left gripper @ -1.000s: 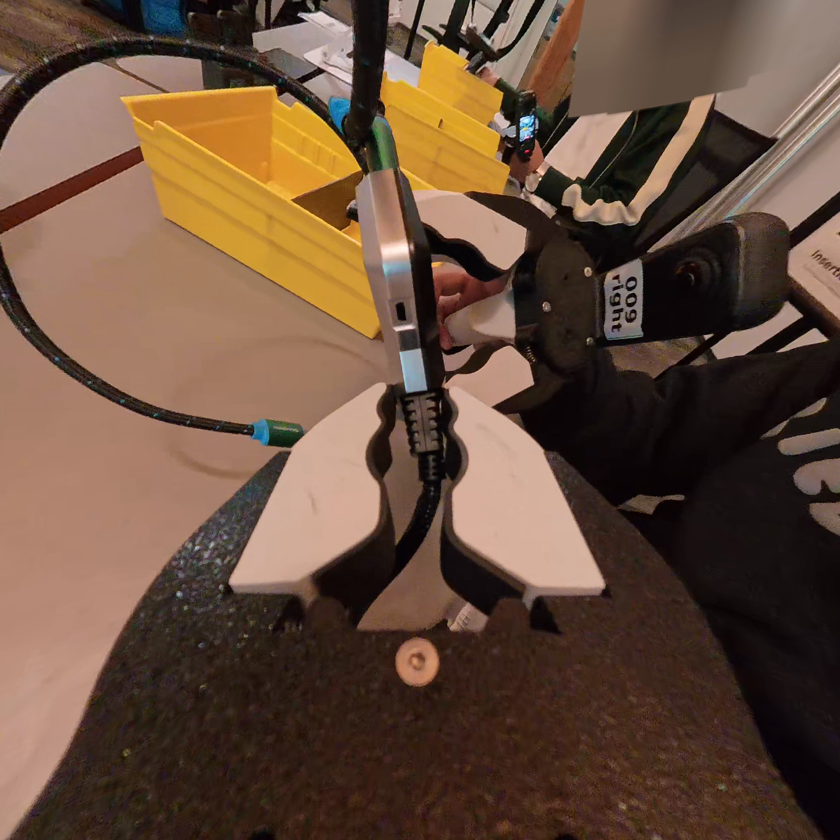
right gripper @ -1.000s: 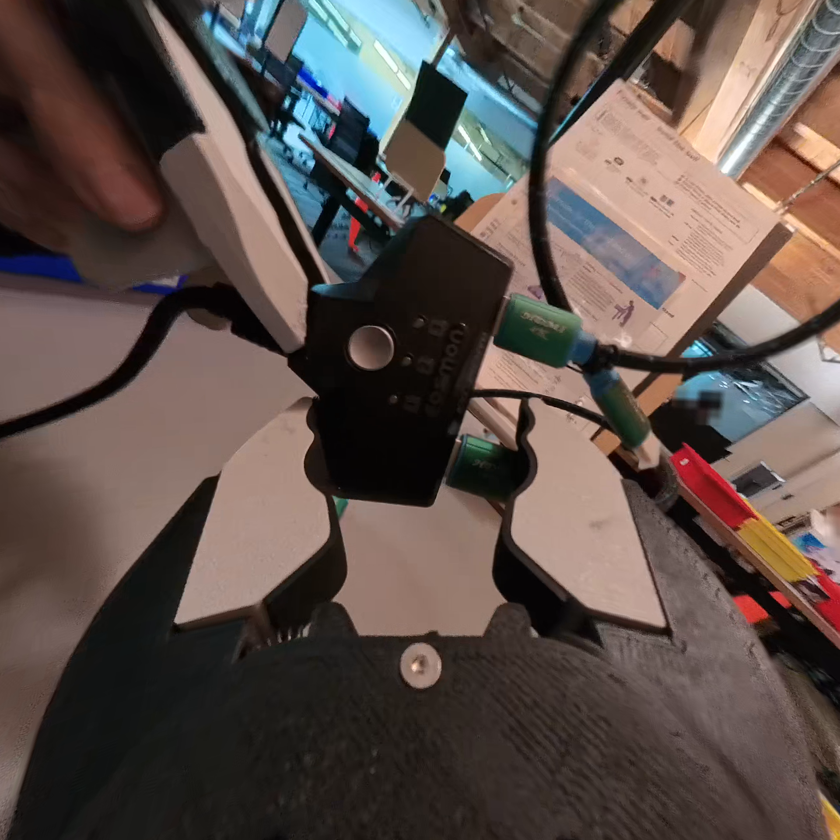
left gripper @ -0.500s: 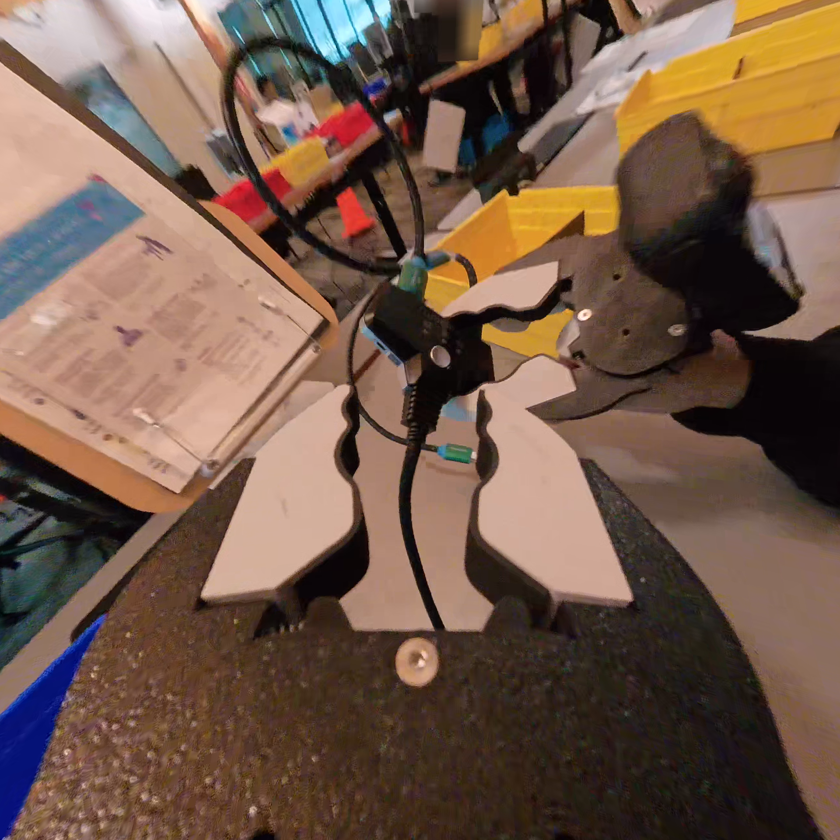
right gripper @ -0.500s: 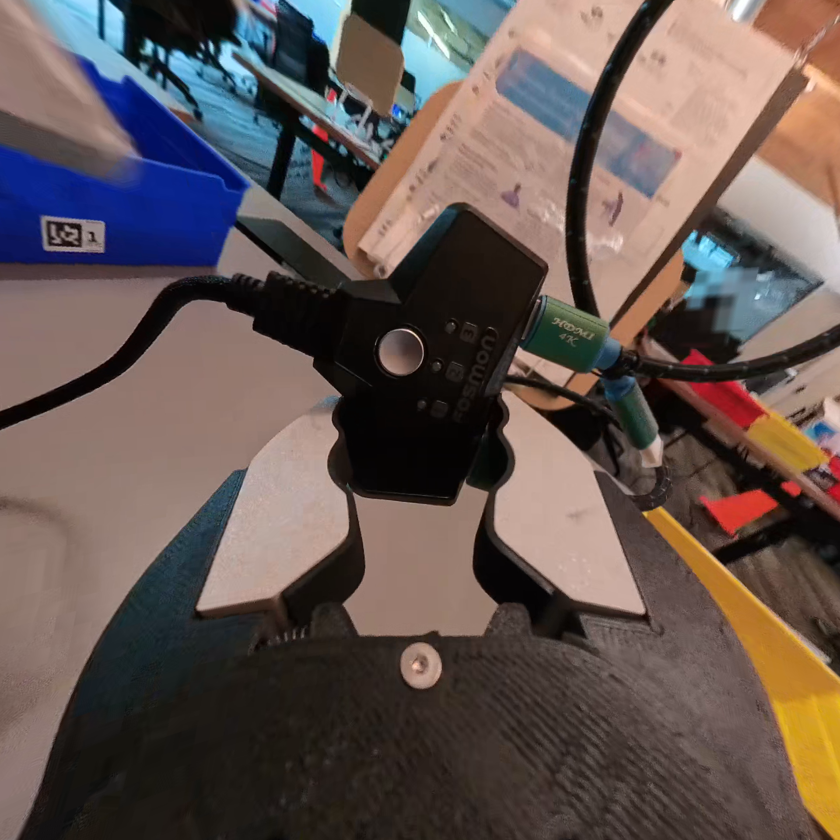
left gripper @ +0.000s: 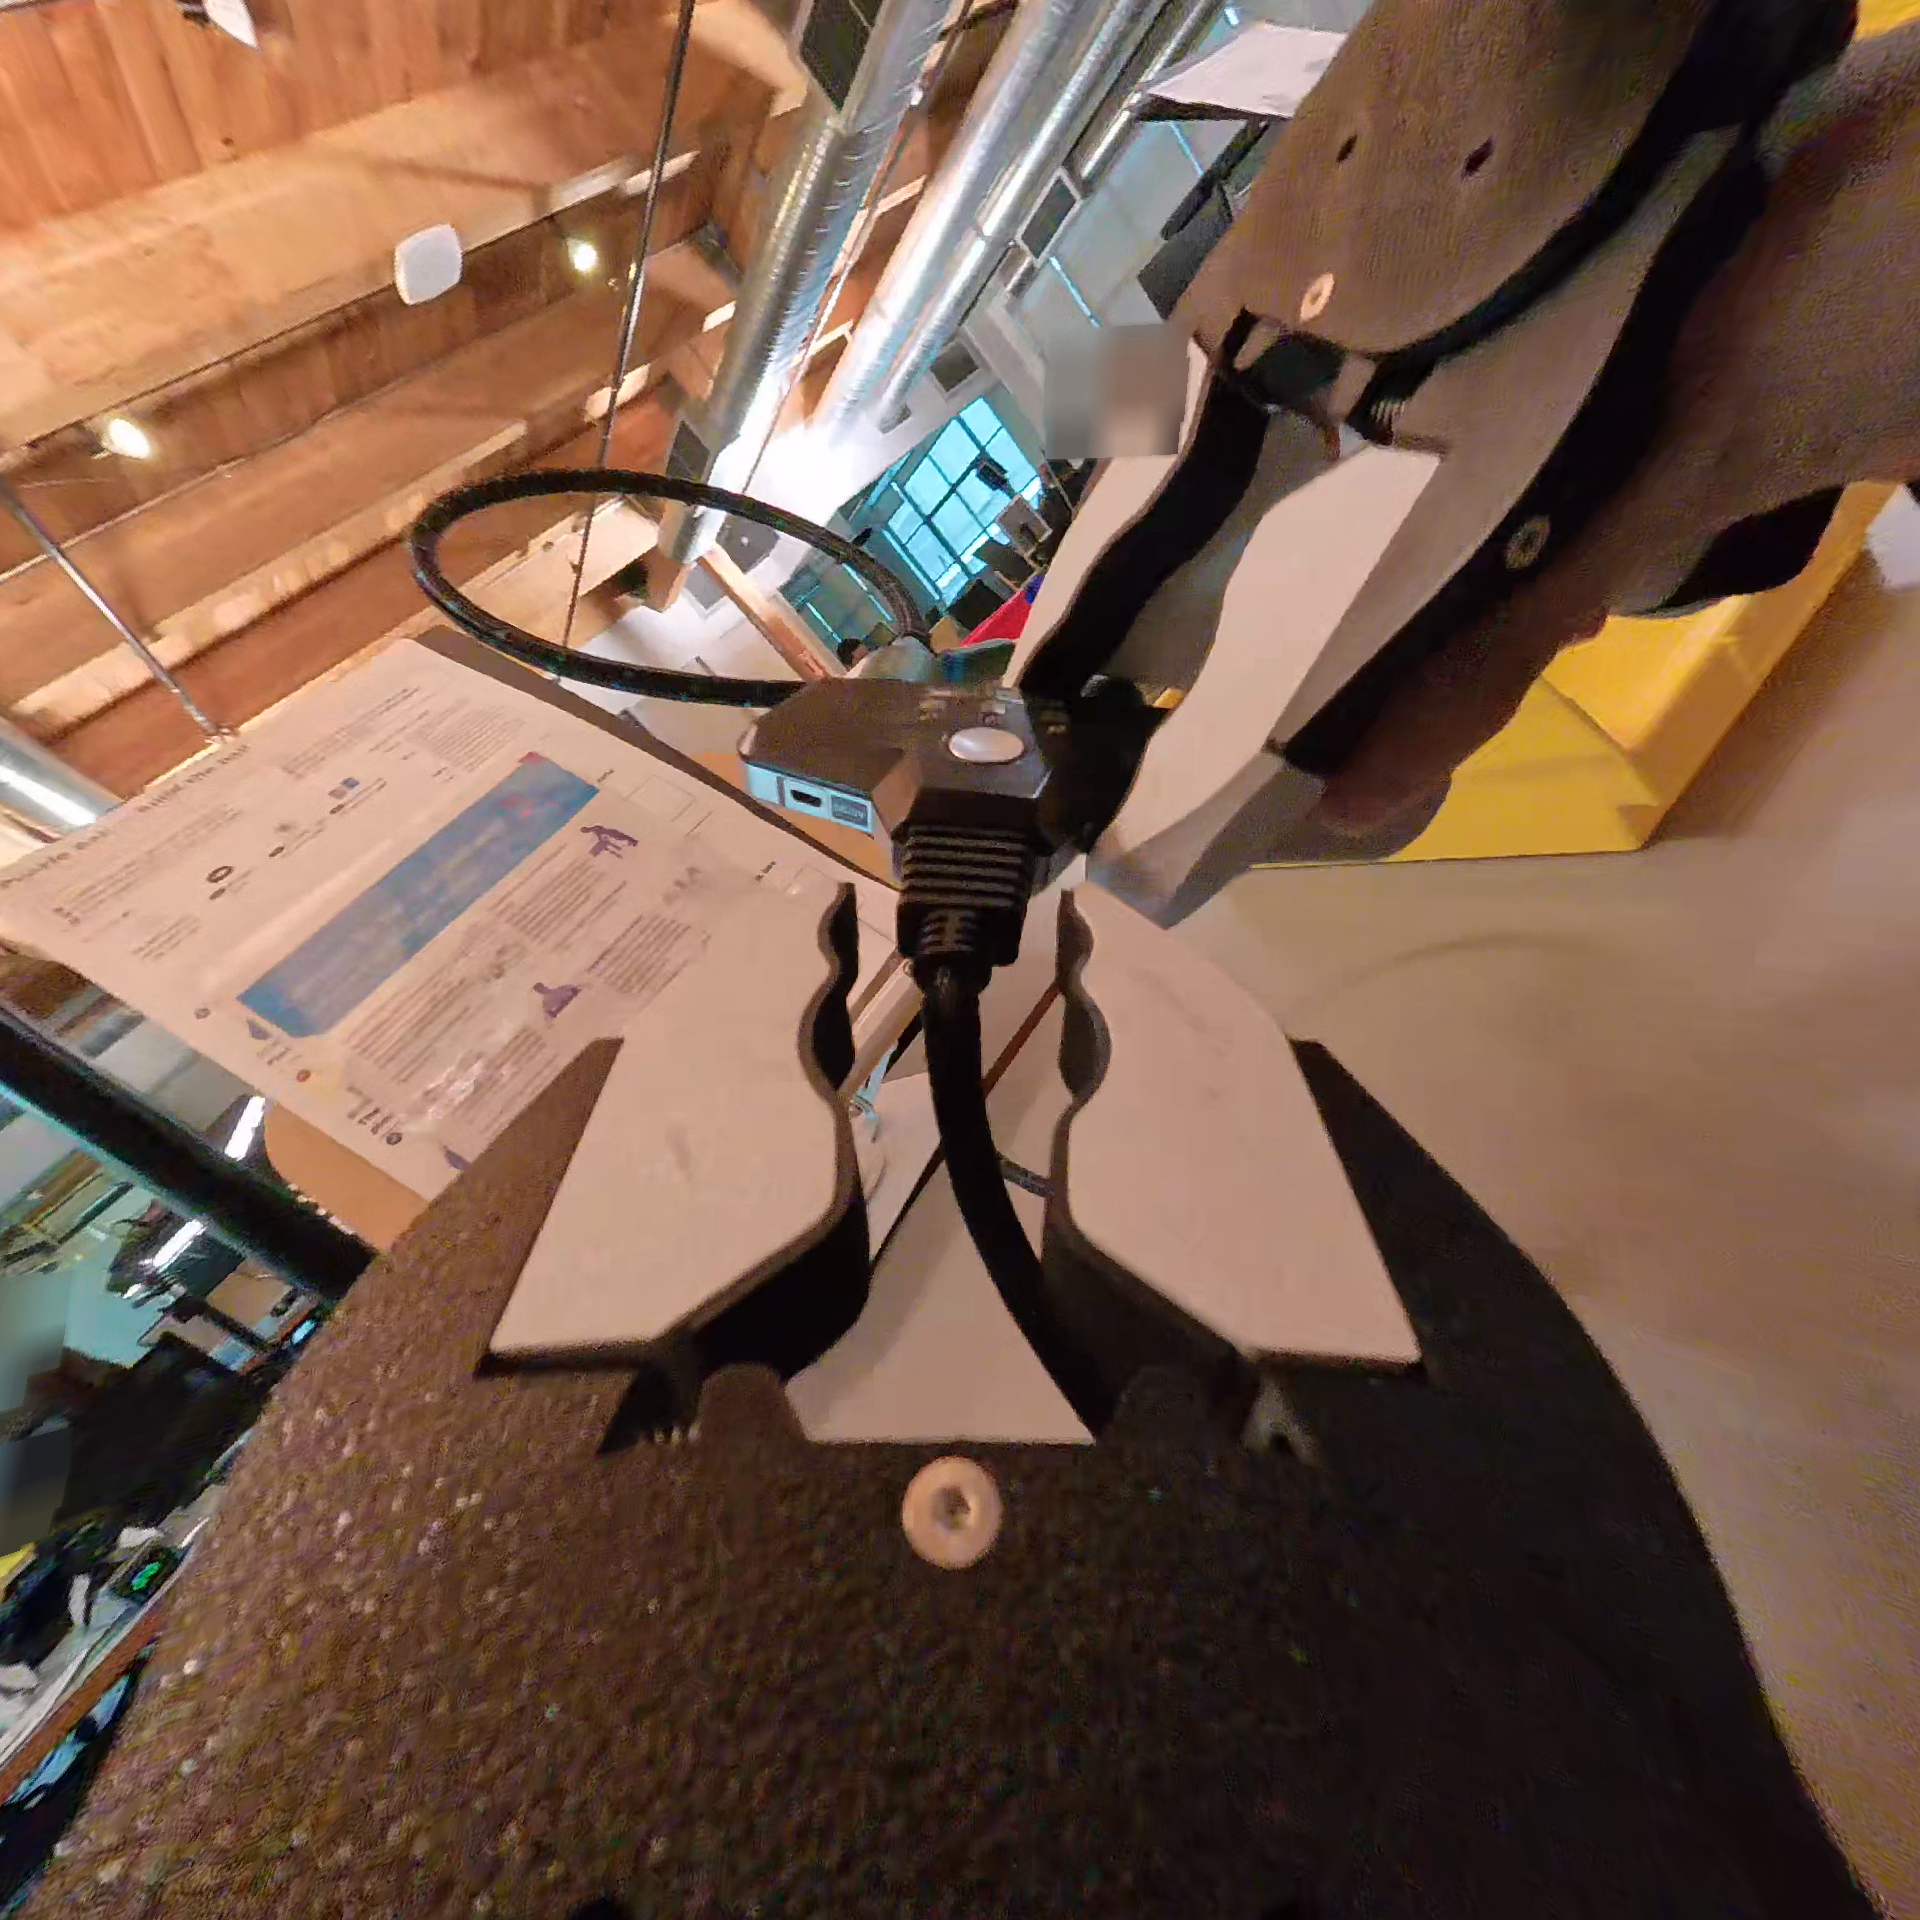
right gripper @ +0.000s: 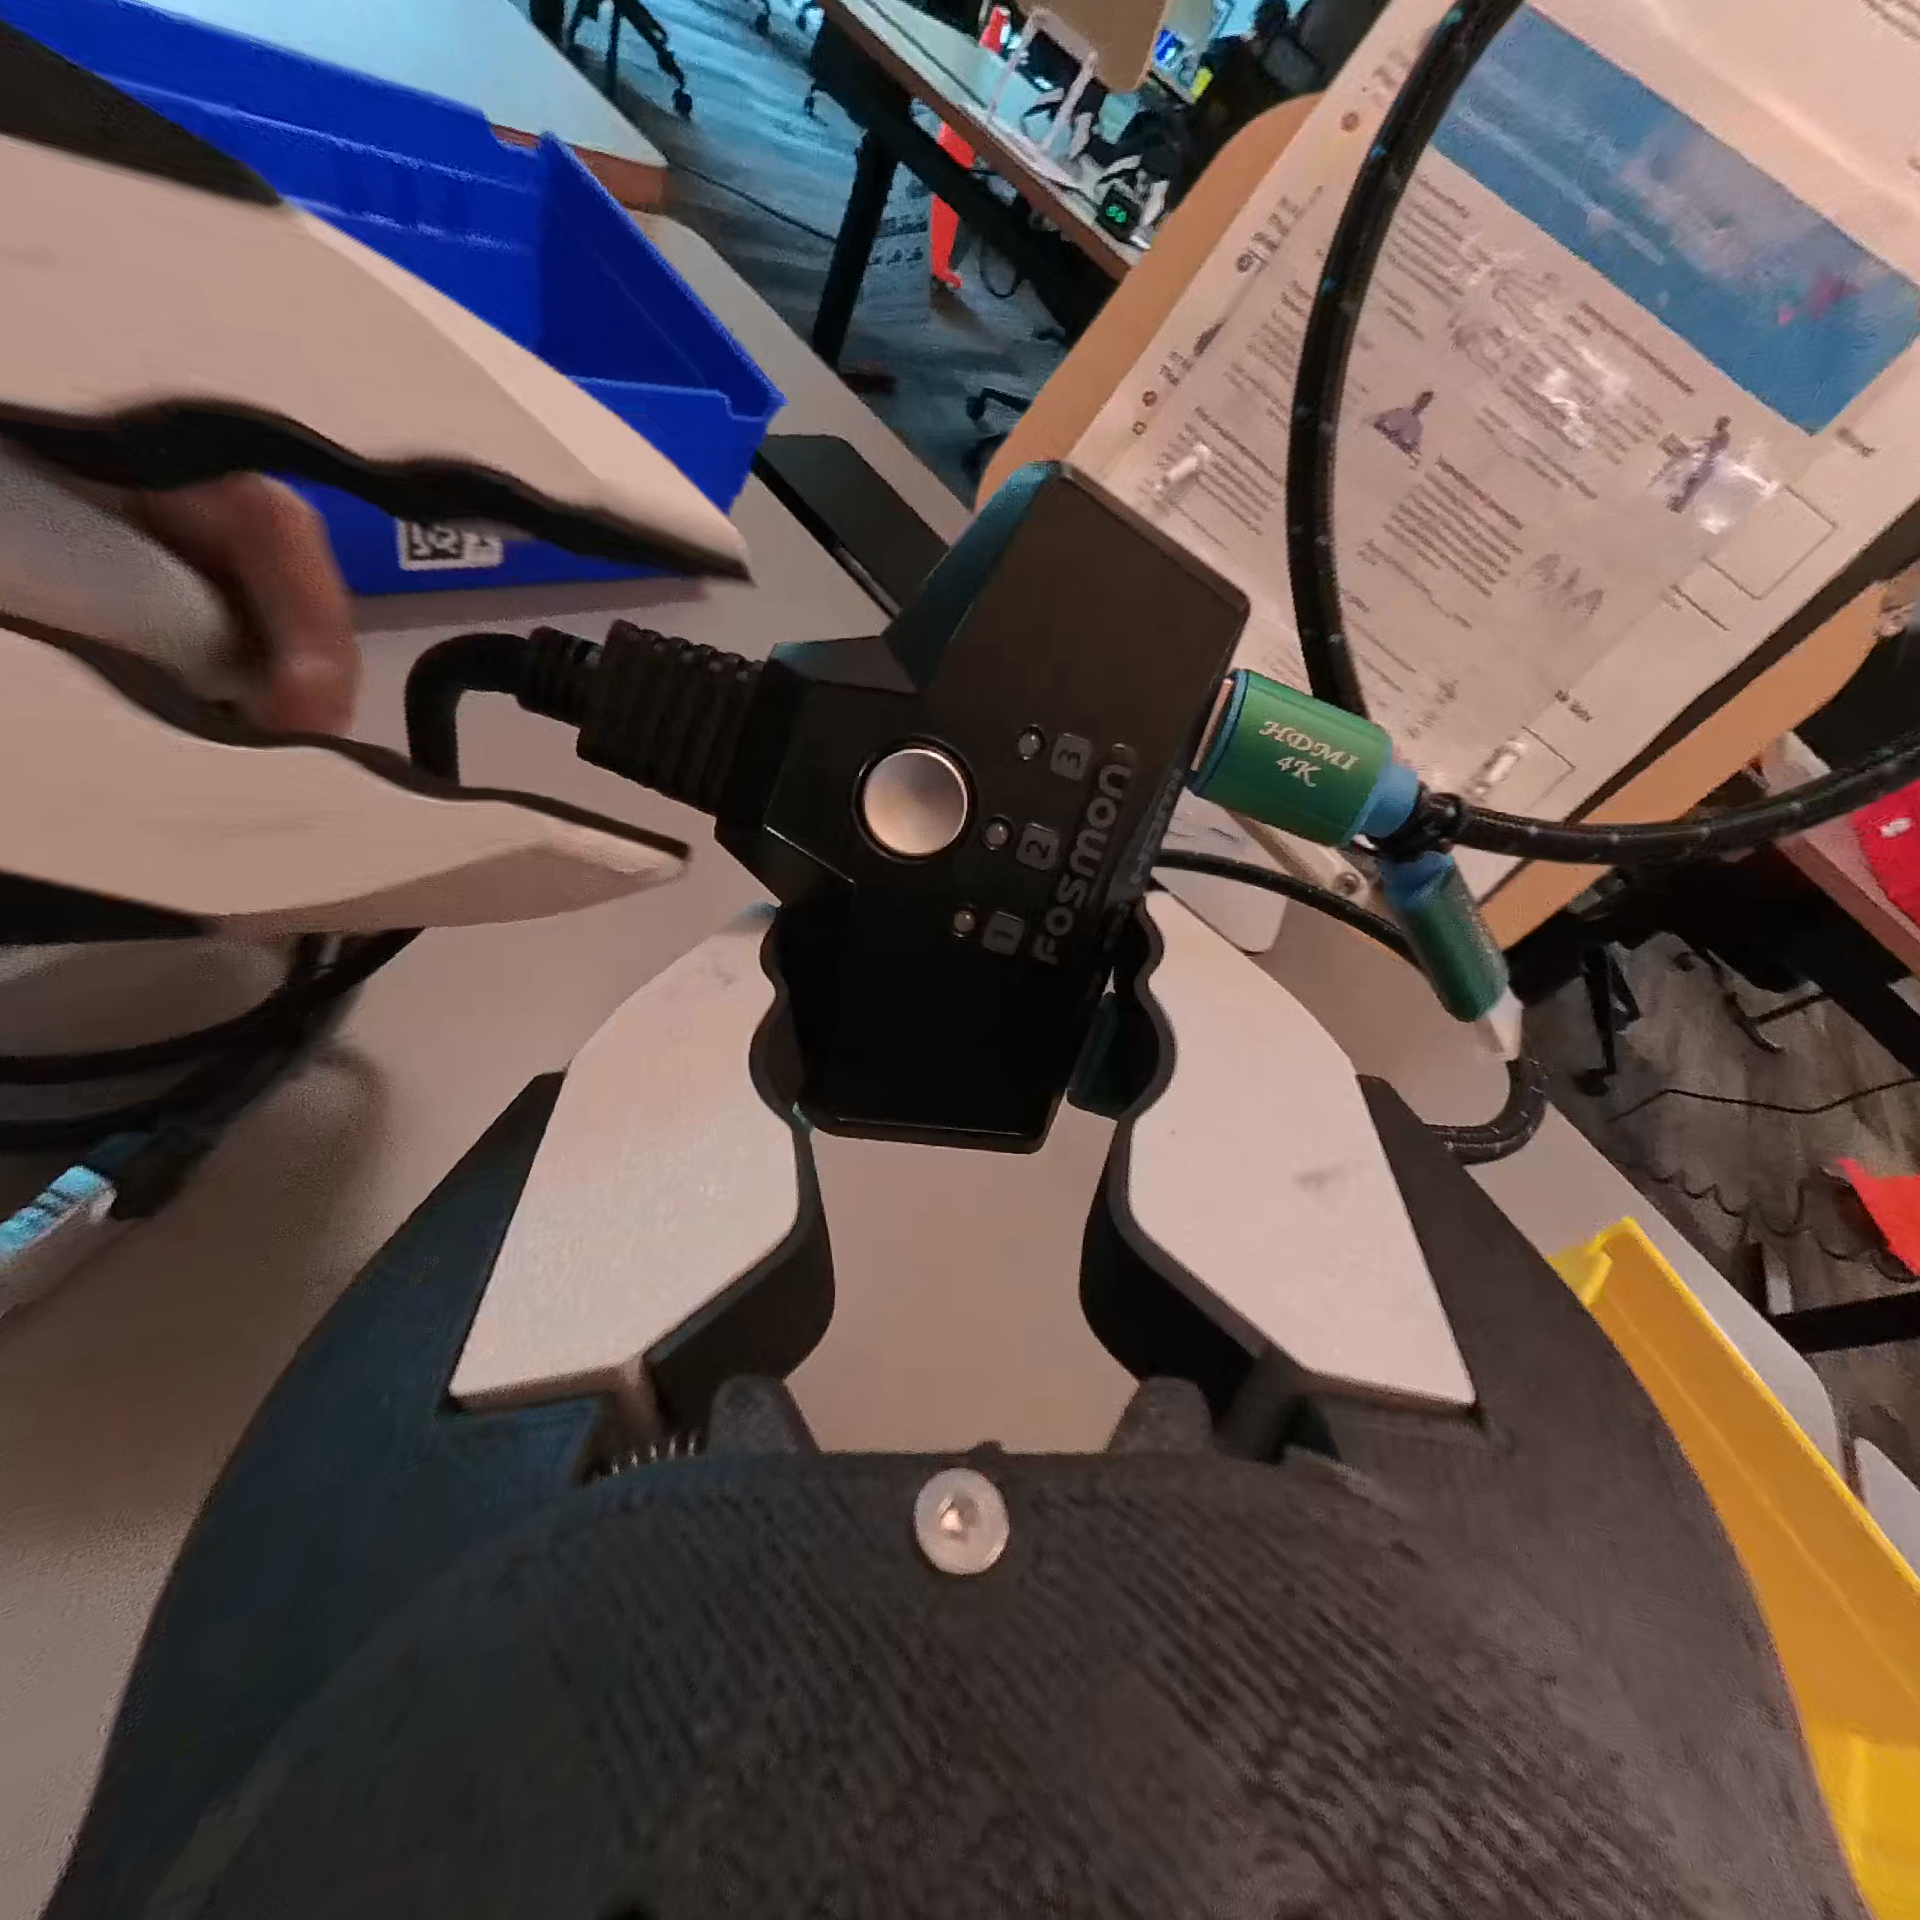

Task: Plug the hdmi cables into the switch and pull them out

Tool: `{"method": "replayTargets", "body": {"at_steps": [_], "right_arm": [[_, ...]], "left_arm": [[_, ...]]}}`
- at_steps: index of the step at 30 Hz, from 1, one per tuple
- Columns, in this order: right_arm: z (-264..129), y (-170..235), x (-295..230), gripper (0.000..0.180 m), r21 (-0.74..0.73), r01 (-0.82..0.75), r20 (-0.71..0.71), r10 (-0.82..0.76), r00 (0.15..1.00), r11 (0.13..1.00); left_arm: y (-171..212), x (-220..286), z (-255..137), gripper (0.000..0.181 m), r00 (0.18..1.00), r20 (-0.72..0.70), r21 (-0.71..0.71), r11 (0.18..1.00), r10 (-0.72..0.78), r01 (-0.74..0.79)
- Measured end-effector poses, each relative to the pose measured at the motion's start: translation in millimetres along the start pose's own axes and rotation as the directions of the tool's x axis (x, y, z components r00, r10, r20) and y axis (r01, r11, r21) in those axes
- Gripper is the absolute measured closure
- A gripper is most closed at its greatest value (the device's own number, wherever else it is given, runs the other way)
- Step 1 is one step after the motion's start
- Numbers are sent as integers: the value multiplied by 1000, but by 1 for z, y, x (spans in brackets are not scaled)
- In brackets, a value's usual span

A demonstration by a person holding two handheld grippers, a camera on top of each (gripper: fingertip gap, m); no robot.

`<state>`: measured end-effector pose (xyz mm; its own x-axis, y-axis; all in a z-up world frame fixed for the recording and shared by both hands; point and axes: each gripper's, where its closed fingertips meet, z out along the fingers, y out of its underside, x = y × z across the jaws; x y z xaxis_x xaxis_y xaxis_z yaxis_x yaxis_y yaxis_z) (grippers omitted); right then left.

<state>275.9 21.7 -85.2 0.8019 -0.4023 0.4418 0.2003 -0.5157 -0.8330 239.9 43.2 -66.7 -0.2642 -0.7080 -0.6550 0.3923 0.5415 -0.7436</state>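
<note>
Left wrist view: left gripper spread, straddling the switch pigtail without pinching. Right wrist view: right gripper clamps the switch body mid-air; green HDMI plug seated. Brace switch; pull plug straight.

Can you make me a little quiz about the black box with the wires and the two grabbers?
1. True or false: the right gripper is shut on the black switch.
2. What colour is the bin on the table behind the left gripper? A) blue B) pink C) white
3. Fill the gap: the left gripper's jaws stand ___ on either side of the switch's thick black cable, not squeezing it.

Key: 1 true; 2 A; 3 open.
</note>
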Motion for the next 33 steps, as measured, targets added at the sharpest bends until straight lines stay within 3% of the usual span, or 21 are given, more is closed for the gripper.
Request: {"method": "replayTargets", "body": {"at_steps": [2, 9, 13, 21, 33], "right_arm": [[-2, -6, -6, 120, -6, -3, 40, 4, 999, 1000], [0, -2, 4, 120, -85, 7, -1, -7, 1000, 996], [7, 6, 5, 120, -131, 6, -11, -7, 1000, 991], [17, 2, -9, 120, -135, 4, -10, -6, 1000, 991], [20, 10, -19, 120, -177, 6, 54, 4, 999, 984]], "left_arm": [[7, -1, 6, 157, 999, -39, 15, 1000, -12, 13], [-5, -4, -4, 161, 992, -95, 189, 977, -79, 96], [7, -2, 0, 160, 980, -140, 148, 976, -142, 162], [24, -5, -2, 158, 970, -99, 131, 964, -221, 233], [33, 2, -8, 159, 957, -116, 98, 956, -265, 277]]}}
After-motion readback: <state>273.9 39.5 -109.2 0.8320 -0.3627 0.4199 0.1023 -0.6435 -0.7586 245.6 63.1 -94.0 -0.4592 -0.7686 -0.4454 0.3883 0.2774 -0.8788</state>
